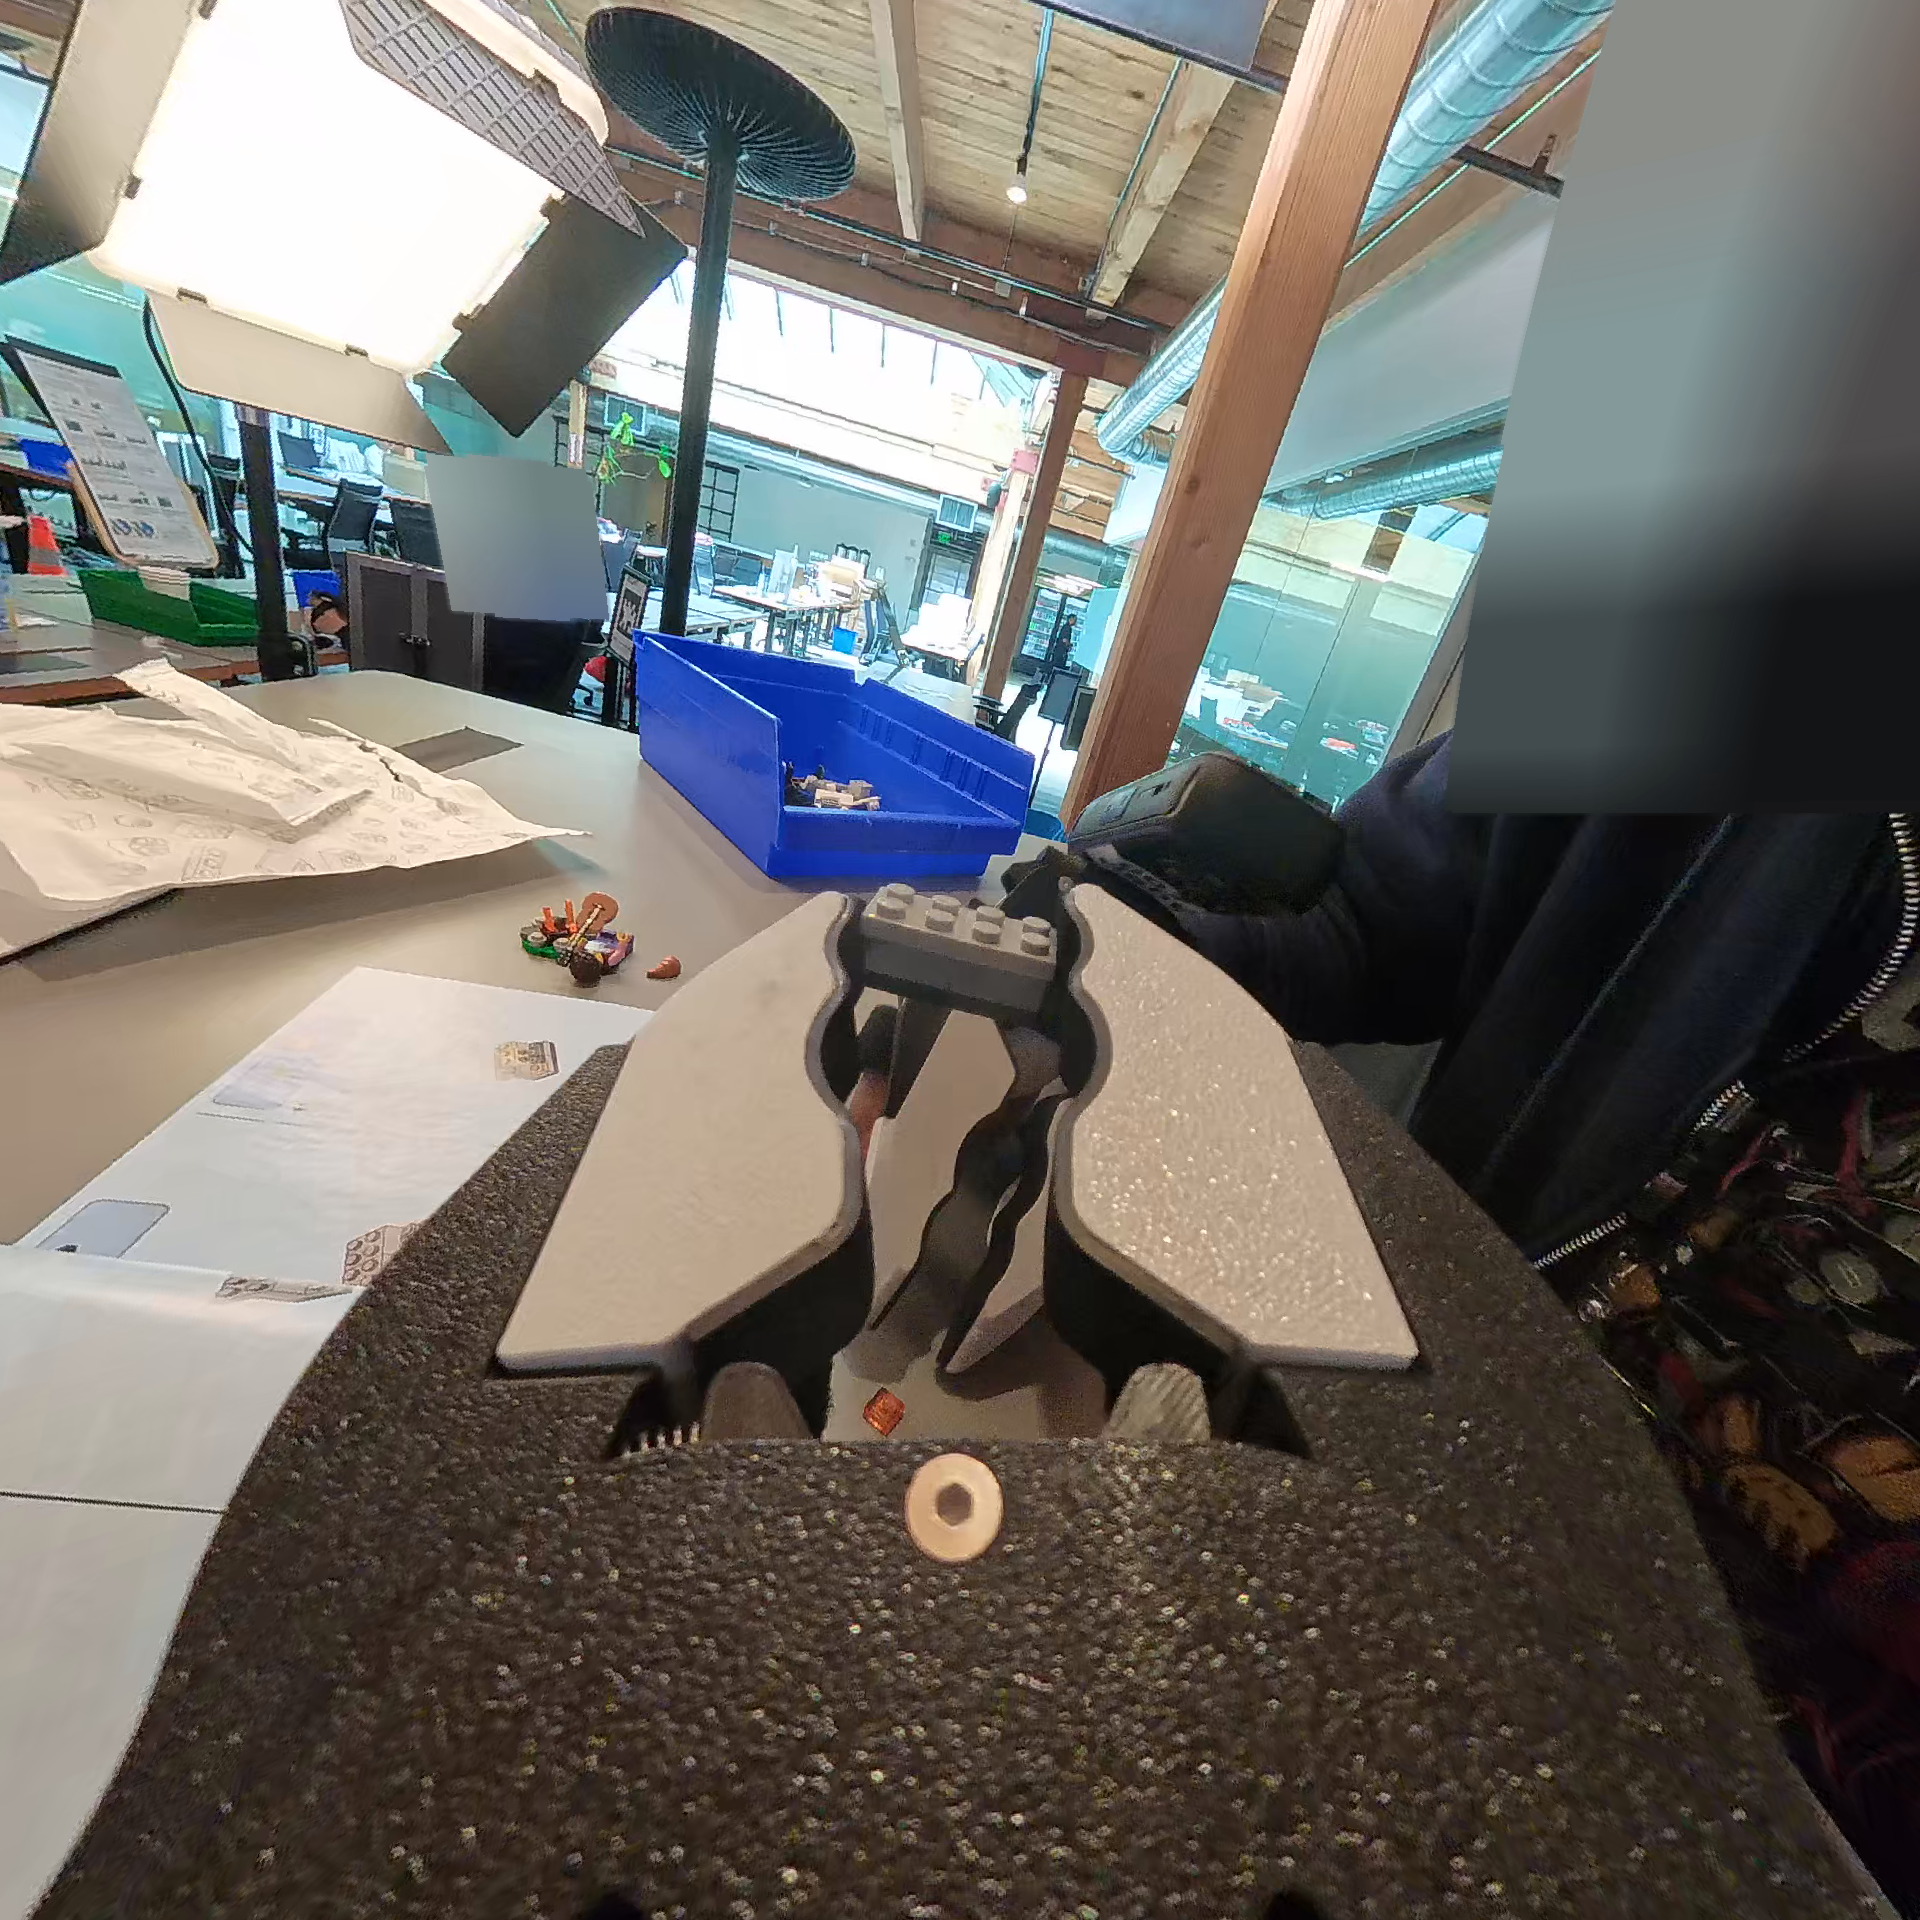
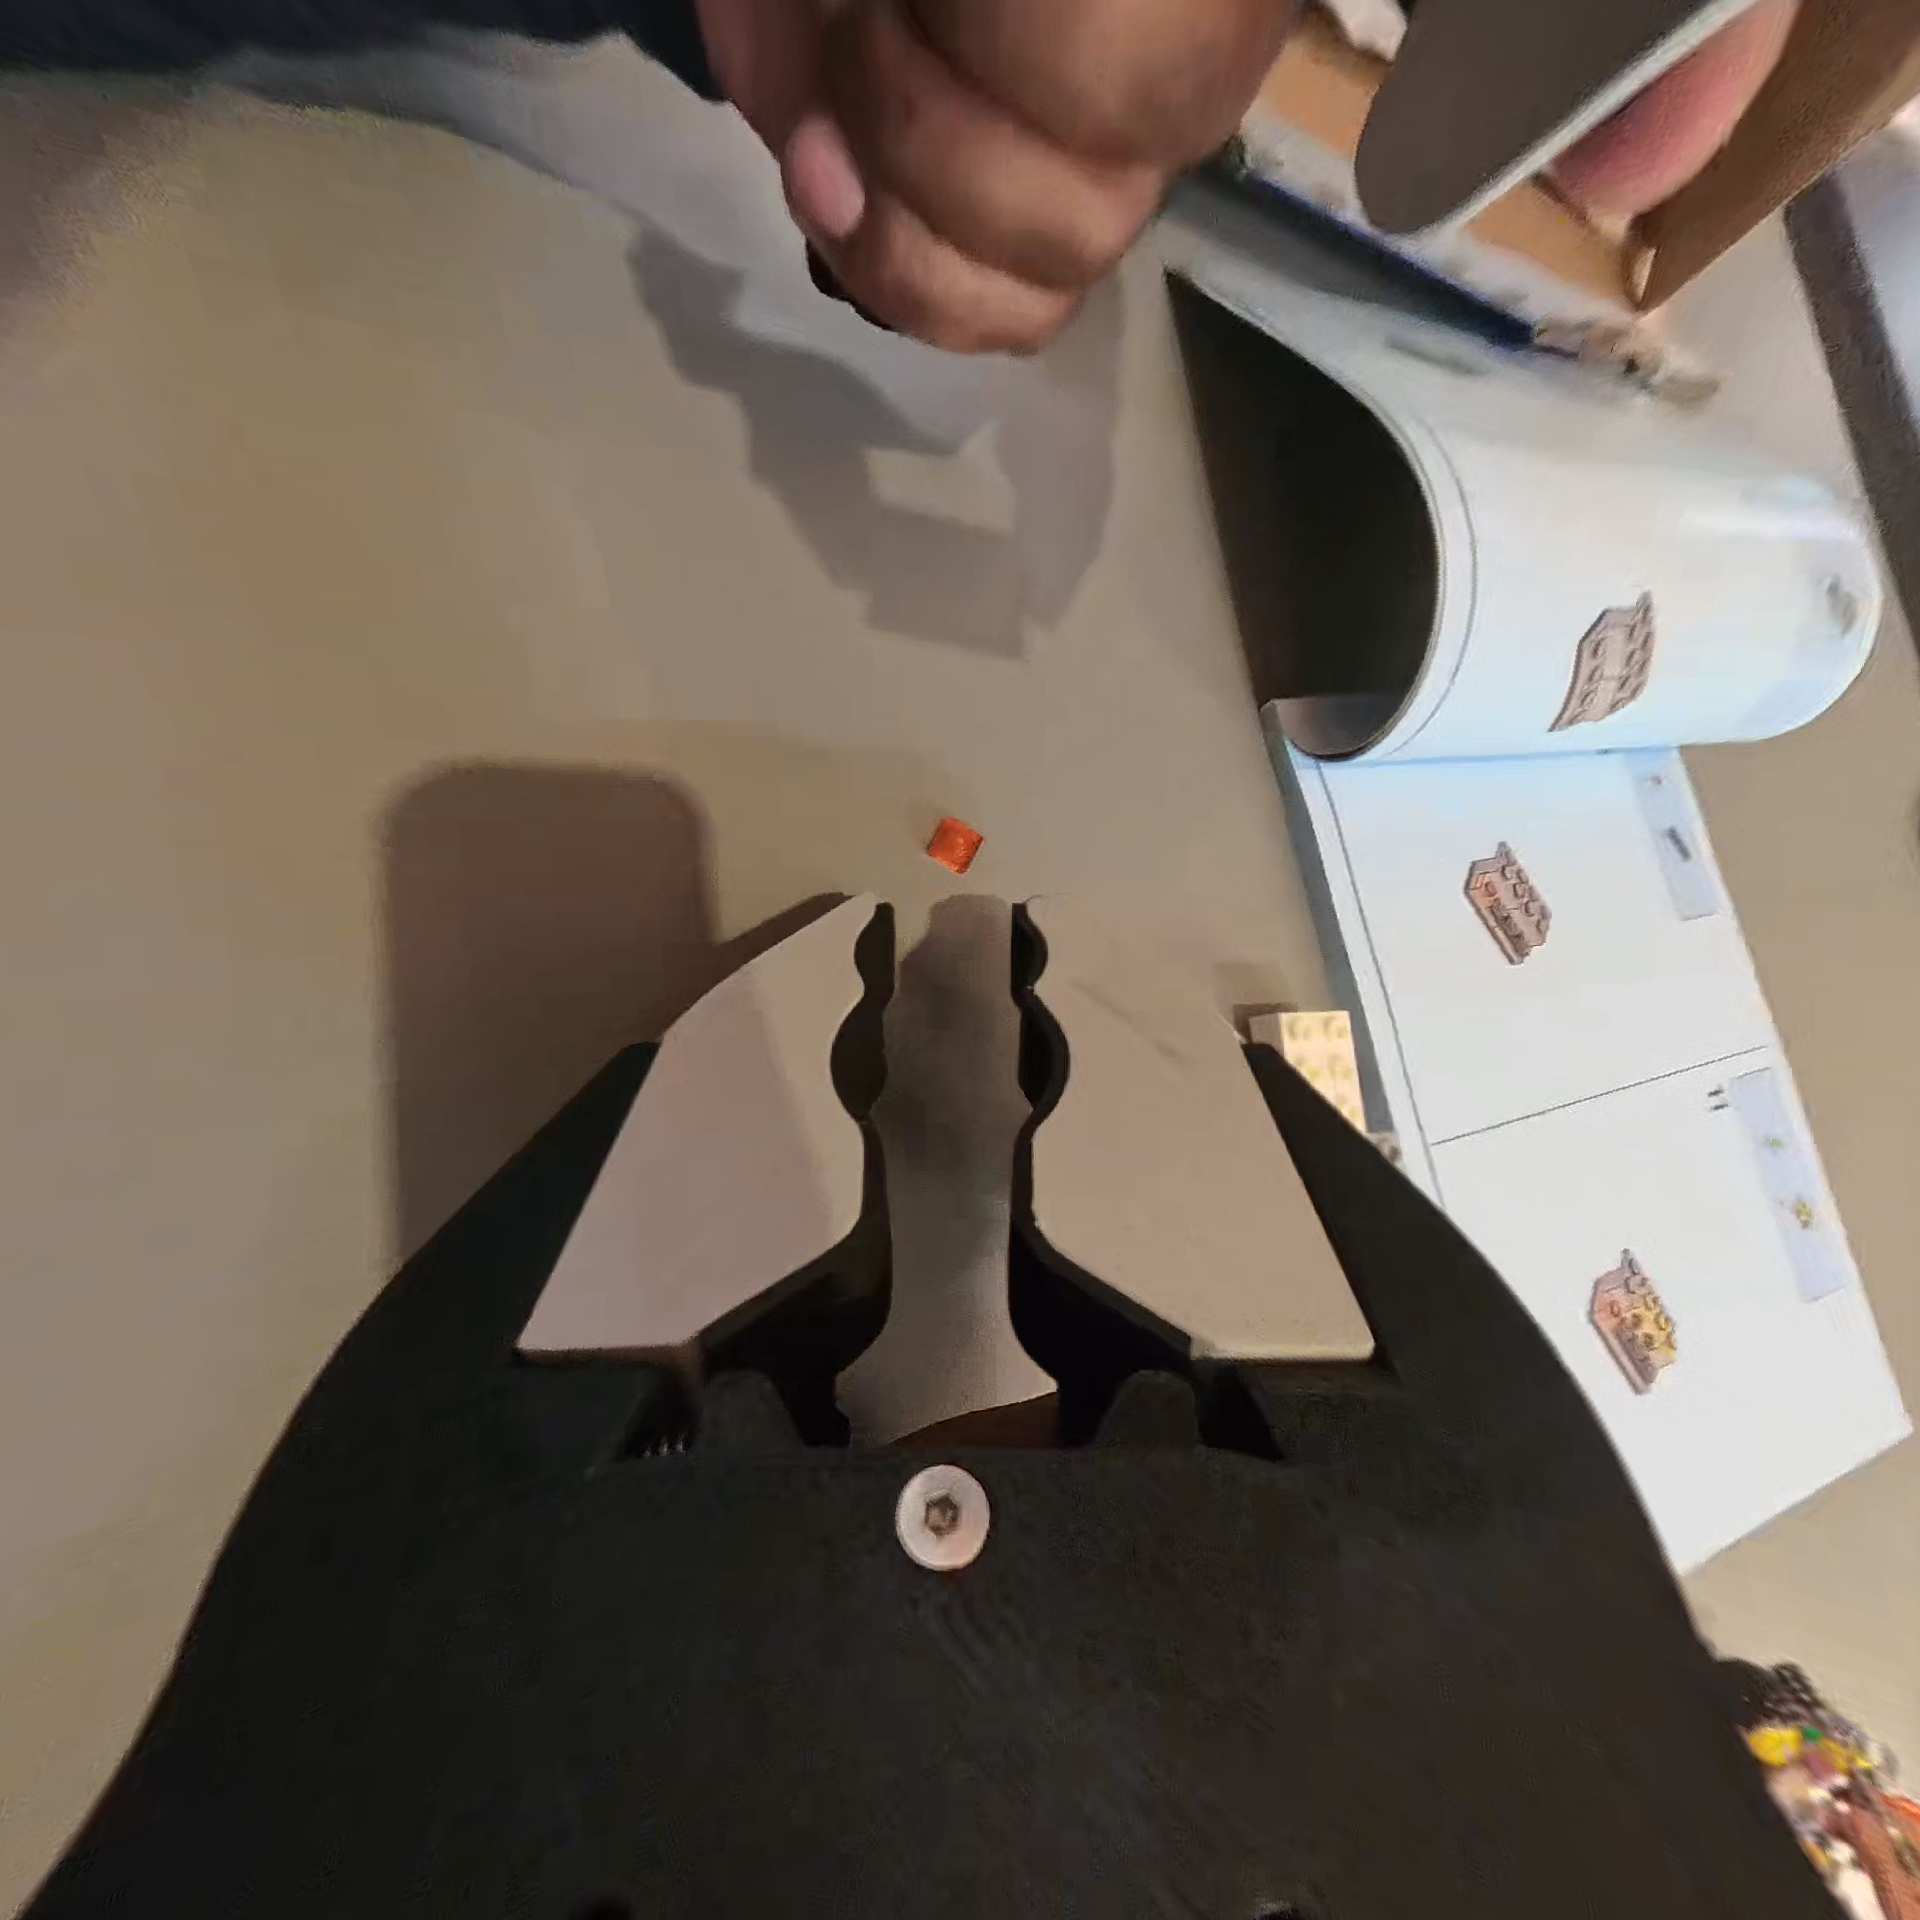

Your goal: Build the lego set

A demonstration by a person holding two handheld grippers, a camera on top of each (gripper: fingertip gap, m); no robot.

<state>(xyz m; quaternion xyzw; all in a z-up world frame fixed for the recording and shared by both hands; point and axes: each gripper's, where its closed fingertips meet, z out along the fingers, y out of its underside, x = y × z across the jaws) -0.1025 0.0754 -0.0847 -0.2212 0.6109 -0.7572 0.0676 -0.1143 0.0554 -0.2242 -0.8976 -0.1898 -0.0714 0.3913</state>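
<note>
The left hand-held gripper point(image 1: 956, 961) is closed on a grey rectangular plastic building brick with two rows of four studs point(image 1: 961, 948), its two grey fingers pressed on the brick's short ends, so that the brick's long axis spans the gap from finger to finger, studs upward, above the grey table point(image 1: 436, 935). The right hand-held gripper point(image 2: 951, 914) stands partly open with nothing between its fingers; it points down at the table, and a small translucent orange square plastic piece point(image 2: 956, 844) lies on the surface just beyond its fingertips, slightly toward the right finger and apart from both. That piece also shows in the left wrist view, low between the left gripper's fingers, on the table beneath point(image 1: 883, 1411). Of the two grippers, the right is plainly the nearer to the orange piece. To the right gripper's right lies a pale blue printed instruction booklet with brick drawings point(image 2: 1558, 1039), one page curled upward, and a tan studded brick point(image 2: 1311, 1049) shows partly beside the right finger. Farther off in the left wrist view are a blue plastic bin holding a few small pieces point(image 1: 831, 769), a small multicoloured brick assembly point(image 1: 577, 940), and a torn white paper bag printed with brick outlines point(image 1: 208, 800). The booklet and a propped sheet bear print, which is too small to read; no brand marking can be made out.
</note>
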